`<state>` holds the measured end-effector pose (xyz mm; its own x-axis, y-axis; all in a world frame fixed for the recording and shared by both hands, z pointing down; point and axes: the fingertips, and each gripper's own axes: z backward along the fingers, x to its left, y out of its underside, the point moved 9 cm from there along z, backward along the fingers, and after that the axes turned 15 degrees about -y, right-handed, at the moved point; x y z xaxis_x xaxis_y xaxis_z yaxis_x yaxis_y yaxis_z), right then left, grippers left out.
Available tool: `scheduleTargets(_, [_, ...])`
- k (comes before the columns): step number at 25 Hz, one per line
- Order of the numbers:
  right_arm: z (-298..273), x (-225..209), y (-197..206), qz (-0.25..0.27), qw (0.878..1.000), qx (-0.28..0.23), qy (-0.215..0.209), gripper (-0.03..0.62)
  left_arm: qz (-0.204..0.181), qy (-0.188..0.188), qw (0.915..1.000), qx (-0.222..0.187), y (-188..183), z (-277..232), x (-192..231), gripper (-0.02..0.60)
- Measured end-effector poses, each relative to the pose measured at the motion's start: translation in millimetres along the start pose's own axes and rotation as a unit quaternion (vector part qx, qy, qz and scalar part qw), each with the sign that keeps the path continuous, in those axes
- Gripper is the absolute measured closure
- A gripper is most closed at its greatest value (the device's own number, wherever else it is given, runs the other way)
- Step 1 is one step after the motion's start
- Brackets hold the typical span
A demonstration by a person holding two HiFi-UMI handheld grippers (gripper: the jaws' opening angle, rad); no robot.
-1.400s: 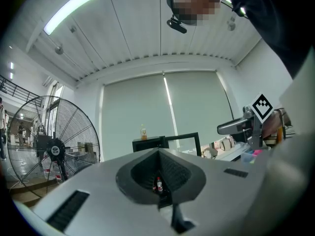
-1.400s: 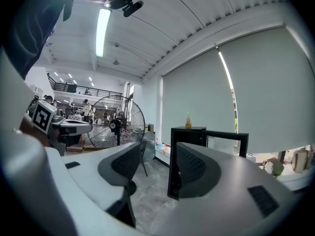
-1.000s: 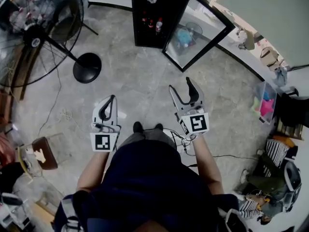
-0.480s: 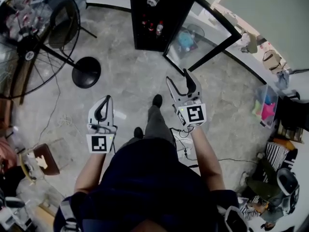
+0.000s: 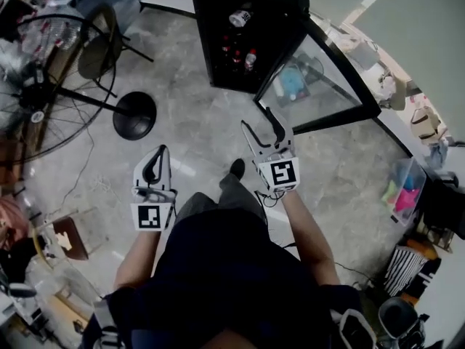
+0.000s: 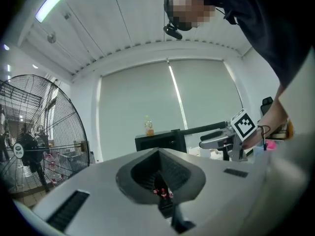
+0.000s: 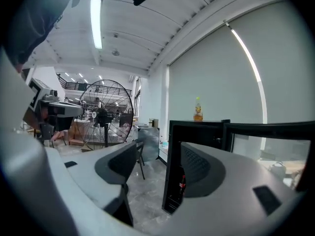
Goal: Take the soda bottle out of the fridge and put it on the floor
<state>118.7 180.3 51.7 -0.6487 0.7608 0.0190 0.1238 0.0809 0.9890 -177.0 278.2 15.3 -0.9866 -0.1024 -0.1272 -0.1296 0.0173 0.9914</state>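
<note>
1. The fan (image 5: pixel 36 97) stands well to the left of the left gripper (image 5: pixel 163 153), out of the path, and I judge it little risk
2. The left gripper's jaws are closed tip to tip with nothing held; only a small hollow between the pads stays clear. If this one has to help, it must spread first, or it will just push a bottle over
3. The fridge (image 5: pixel 214 2) is ahead of both grippers, nearer the right one, and not yet within reach. The soda bottles (image 5: pixel 251 57) stand inside it, close together on a shelf, so pulling 1 out could tip its neighbours. Which of them is meant I cannot tell
4. A yellowish bottle (image 5: pixel 240 17) stands on the fridge top, above the shelf; a knock to the cabinet could topple it
5. The right gripper (image 5: pixel 259 124) is spread wide and empty, pointed at the fridge opening. A round, smooth bottle may slip if pinched too near its cap
6. The glass door (image 5: pixel 320 86) hangs open just ahead and to the right of the right gripper; a wide swing could strike it
7. A cable (image 5: pixel 270 198) lies on the floor behind the right gripper, a likely trip hazard while stepping
8. Count: 1 fan, 2 grippers, 1 fridge, 3 red-capped bottles inside as far as I can see, 1 bottle on top, 1 door, 1 cable
</note>
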Motion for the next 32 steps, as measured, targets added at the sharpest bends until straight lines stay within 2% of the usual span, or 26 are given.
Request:
scheduleTargets(3, [-29,-32,4,0.008,1.0,0.004,-0.014,0.297,0.007,-0.008,0.9999,0.003,-1,-38,-6,0.558])
scheduleTargets(7, [-60,-51,11,0.01,1.0,0.003,-0.017,0.296,0.008,-0.006,0.9999,0.014,7,-65,-1,0.558])
scheduleTargets(12, [-102,-73,29,0.023,0.999,0.019,-0.016,0.296,0.005,0.015,0.9998,0.012,20,-105,9,0.558])
scheduleTargets(16, [-127,-87,48,0.005,1.0,0.026,-0.003,0.296,-0.005,0.044,0.9988,0.023,29,-129,14,0.558])
scheduleTargets(25, [-188,-135,127,-0.014,0.998,0.055,0.02,0.298,-0.008,0.079,0.996,0.04,75,-181,10,0.558])
scheduleTargets(32, [-233,-174,205,-0.024,0.995,0.079,0.049,0.298,-0.016,0.088,0.9941,0.061,119,-202,8,0.558])
